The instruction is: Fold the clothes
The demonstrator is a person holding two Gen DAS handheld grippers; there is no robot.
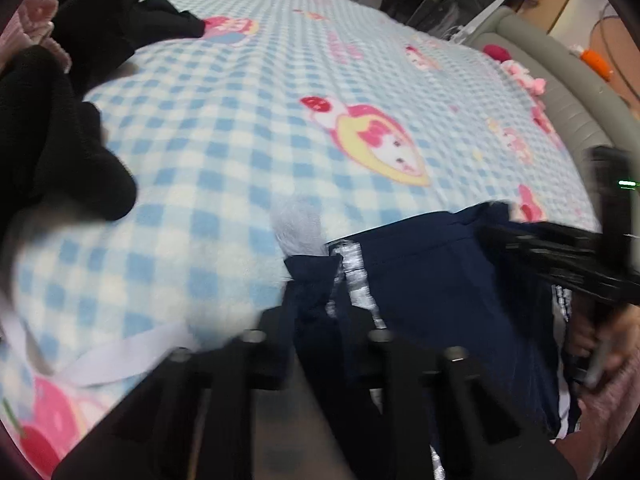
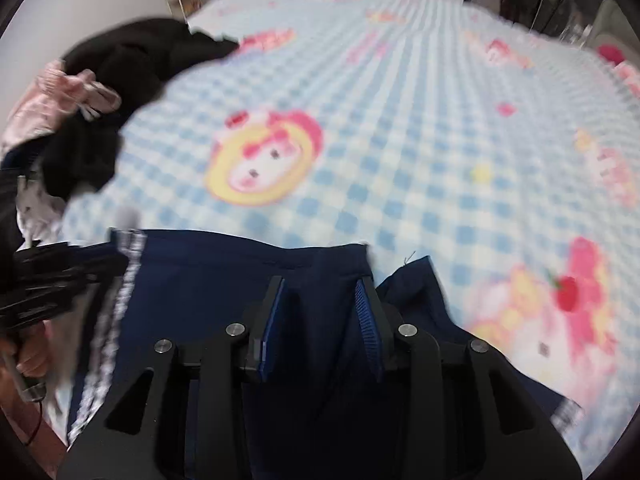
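Nearest right wrist camera: right gripper (image 2: 324,300) pinching top edge of navy garment (image 2: 208,300), fold of cloth bunched between blue pads (image 2: 366,312). Left gripper (image 1: 316,280) pressed together on same garment's other corner beside white side stripe (image 1: 358,280). Garment lying at near edge of blue checked blanket (image 1: 240,128). Farther left, heap of black clothes (image 2: 132,64) over pink clothing (image 2: 60,88). Far right, grey padded bed frame (image 1: 560,80).
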